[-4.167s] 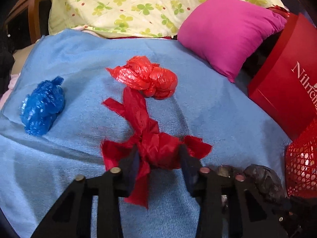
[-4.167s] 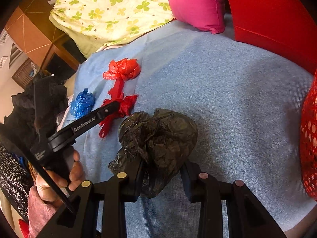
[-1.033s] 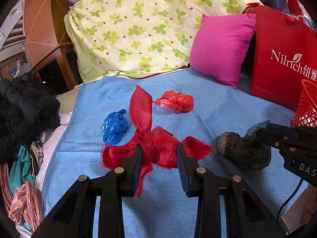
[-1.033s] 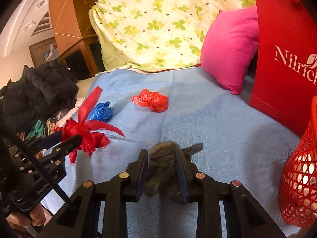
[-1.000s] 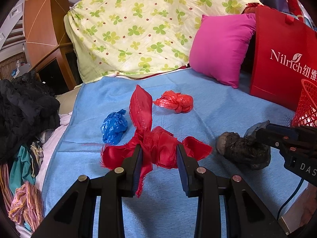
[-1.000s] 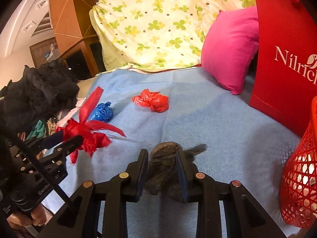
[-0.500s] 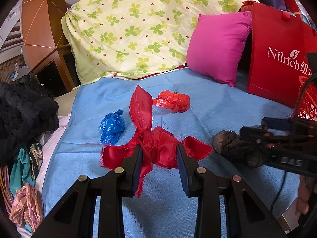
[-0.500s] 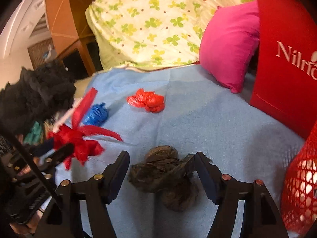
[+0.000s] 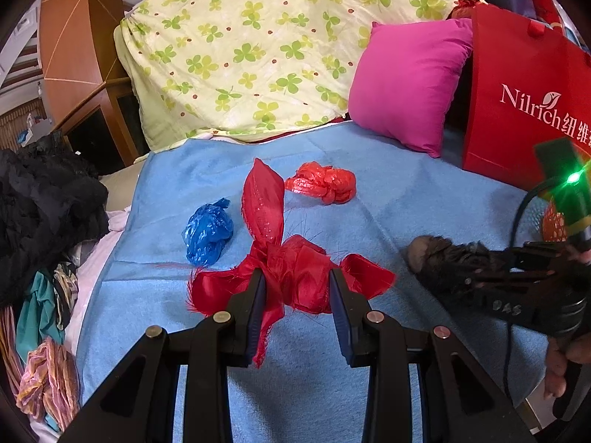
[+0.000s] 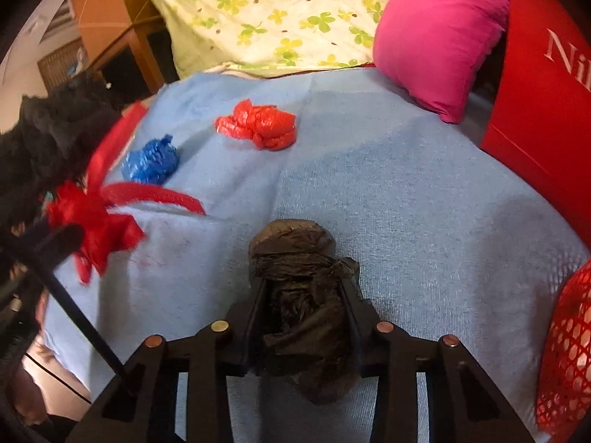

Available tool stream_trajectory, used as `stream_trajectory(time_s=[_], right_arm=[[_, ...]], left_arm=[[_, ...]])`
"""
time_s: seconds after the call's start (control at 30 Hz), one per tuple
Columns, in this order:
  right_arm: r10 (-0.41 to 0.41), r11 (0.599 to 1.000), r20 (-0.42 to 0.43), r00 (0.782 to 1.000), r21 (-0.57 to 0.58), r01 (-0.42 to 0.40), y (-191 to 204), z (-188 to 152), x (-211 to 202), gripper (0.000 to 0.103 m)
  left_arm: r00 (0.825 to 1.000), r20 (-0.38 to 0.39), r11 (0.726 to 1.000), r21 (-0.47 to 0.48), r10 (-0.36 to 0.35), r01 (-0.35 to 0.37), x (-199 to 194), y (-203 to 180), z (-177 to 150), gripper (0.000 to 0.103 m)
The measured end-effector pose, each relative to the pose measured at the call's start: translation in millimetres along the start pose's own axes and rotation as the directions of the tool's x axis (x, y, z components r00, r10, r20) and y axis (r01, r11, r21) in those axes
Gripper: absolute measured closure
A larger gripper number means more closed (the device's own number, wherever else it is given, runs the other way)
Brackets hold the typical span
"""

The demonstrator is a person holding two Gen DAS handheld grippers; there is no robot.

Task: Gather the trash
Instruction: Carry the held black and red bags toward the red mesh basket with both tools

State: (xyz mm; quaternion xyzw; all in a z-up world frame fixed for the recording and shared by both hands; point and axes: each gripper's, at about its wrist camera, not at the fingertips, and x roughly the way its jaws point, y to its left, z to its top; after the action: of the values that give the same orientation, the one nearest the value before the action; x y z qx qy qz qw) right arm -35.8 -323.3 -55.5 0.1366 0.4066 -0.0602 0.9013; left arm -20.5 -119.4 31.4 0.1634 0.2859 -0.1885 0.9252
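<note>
My left gripper (image 9: 295, 295) is shut on a red ribbon scrap (image 9: 299, 277) and holds it above the blue blanket (image 9: 406, 203). My right gripper (image 10: 303, 295) is shut on a crumpled black plastic bag (image 10: 295, 258), which also shows in the left wrist view (image 9: 439, 258). A red plastic bag (image 9: 325, 186) and a blue plastic bag (image 9: 207, 230) lie on the blanket further back. They also show in the right wrist view: the red bag (image 10: 262, 125) and the blue bag (image 10: 151, 162). A red mesh basket (image 10: 565, 350) stands at the right edge.
A pink cushion (image 9: 406, 85) and a flowered quilt (image 9: 258, 48) lie at the back. A red paper bag (image 9: 524, 103) stands at the right. Dark clothes (image 9: 40, 214) are piled at the left beside the bed.
My right gripper opened half a second ago and has closed again on the black bag, moving rightward toward the basket. The left gripper holds the ribbon steady.
</note>
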Motion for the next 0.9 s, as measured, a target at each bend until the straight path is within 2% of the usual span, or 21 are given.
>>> stream_trajectory(time_s=[0.2,0.6,0.73,0.9], right_arm=[[0.03,0.999,0.089,0.996,0.029,-0.032,-5,3,-34,0.063],[0.059,0.998,0.235,0.97,0.007,-0.062,3,-1,-95,0.063],[0.042,0.999,0.271,0.962,0.004,-0.045,3,-7,-109,0.063],[0.04,0.998,0.336,0.941,0.025,-0.052,-1,-15,-133,0.063]], left_arm=[[0.999,0.022,0.999,-0.041,-0.022,0.023,-4,8,3,0.067],[0.996,0.086,0.999,-0.031,-0.024,0.026,-22,-3,3,0.067],[0.993,0.112,0.999,-0.015,-0.032,0.033,-34,-13,-5,0.067],[0.991,0.122,0.999,-0.003,-0.049,0.05,-50,-26,-26,0.067]])
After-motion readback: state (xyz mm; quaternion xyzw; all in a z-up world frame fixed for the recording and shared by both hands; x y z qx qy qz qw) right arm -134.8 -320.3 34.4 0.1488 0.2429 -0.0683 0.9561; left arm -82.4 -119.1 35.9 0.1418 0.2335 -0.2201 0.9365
